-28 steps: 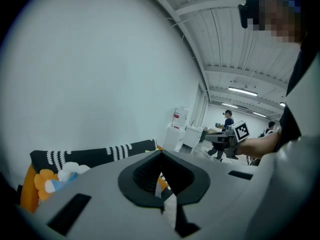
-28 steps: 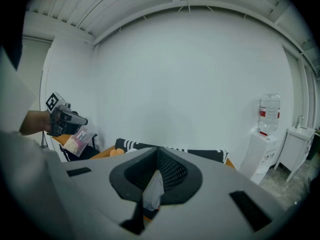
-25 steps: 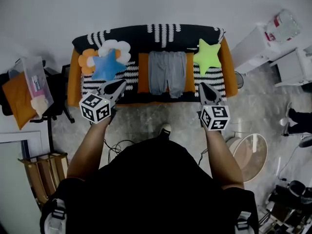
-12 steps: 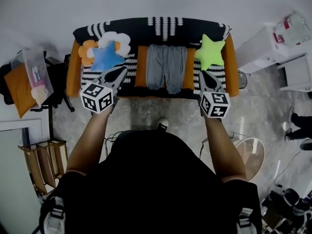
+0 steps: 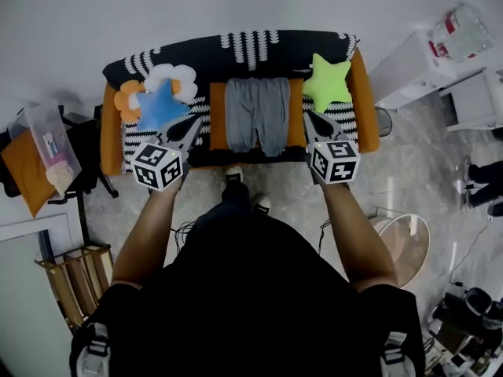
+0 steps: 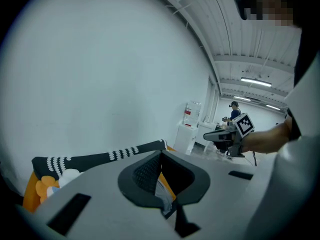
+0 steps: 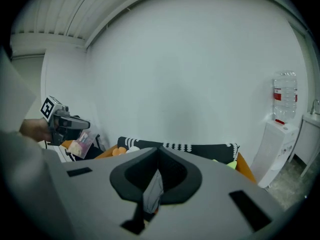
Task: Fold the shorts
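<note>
Sofa [image 5: 111, 144]: shorts [image 5: 257, 118] btwn both hand-held grippers [image 5: 192, 123] [image 5: 307, 117]

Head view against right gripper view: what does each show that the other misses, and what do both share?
Only the head view: the blue star cushion, the grey shorts laid out in full on the sofa, and the person's shoes.
Only the right gripper view: the ribbed ceiling, and the right gripper seen along its own jaws, which are together.
Both: the striped blanket on the sofa back, the left gripper, the water bottle.
</note>
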The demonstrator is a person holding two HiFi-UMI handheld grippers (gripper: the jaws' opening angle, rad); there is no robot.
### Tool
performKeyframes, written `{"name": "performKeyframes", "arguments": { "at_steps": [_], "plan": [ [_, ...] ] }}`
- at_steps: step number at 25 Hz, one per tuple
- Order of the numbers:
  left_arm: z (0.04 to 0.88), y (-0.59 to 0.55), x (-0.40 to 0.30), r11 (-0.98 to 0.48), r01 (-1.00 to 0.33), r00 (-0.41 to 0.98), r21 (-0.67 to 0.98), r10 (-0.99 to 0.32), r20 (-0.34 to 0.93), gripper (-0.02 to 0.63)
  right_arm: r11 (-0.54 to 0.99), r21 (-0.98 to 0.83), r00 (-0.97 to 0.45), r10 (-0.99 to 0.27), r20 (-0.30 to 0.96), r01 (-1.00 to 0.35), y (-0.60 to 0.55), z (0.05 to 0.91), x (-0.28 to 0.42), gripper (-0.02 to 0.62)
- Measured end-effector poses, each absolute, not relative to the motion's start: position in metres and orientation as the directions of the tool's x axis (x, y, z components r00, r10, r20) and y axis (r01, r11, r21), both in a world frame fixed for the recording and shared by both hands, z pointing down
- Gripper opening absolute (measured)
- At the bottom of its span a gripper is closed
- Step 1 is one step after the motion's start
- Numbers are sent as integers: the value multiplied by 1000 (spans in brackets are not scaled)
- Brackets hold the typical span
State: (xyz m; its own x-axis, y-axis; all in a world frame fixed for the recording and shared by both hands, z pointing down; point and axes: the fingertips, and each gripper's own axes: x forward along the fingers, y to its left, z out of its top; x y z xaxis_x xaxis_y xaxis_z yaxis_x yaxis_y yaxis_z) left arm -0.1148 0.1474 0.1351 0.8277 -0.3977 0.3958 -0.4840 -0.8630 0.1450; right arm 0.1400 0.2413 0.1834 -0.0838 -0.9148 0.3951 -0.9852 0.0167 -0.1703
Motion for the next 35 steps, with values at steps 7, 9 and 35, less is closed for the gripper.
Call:
{"name": "performKeyframes", "arguments": {
  "at_steps": [7, 9, 35],
  "plan": [
    [148, 88, -107, -868, -461, 842, 185, -361, 402, 17, 51, -133, -107, -885, 454, -990, 190, 199, 119, 2],
    [149, 67, -103, -876, -444, 848, 186, -345, 402, 17, 56, -147, -117, -884, 453, -988, 175, 202, 115, 3],
    [215, -124, -106, -866, -416, 855, 279, -269, 443, 17, 119, -79, -143, -783, 606, -990, -8, 262, 118, 8]
  ]
}}
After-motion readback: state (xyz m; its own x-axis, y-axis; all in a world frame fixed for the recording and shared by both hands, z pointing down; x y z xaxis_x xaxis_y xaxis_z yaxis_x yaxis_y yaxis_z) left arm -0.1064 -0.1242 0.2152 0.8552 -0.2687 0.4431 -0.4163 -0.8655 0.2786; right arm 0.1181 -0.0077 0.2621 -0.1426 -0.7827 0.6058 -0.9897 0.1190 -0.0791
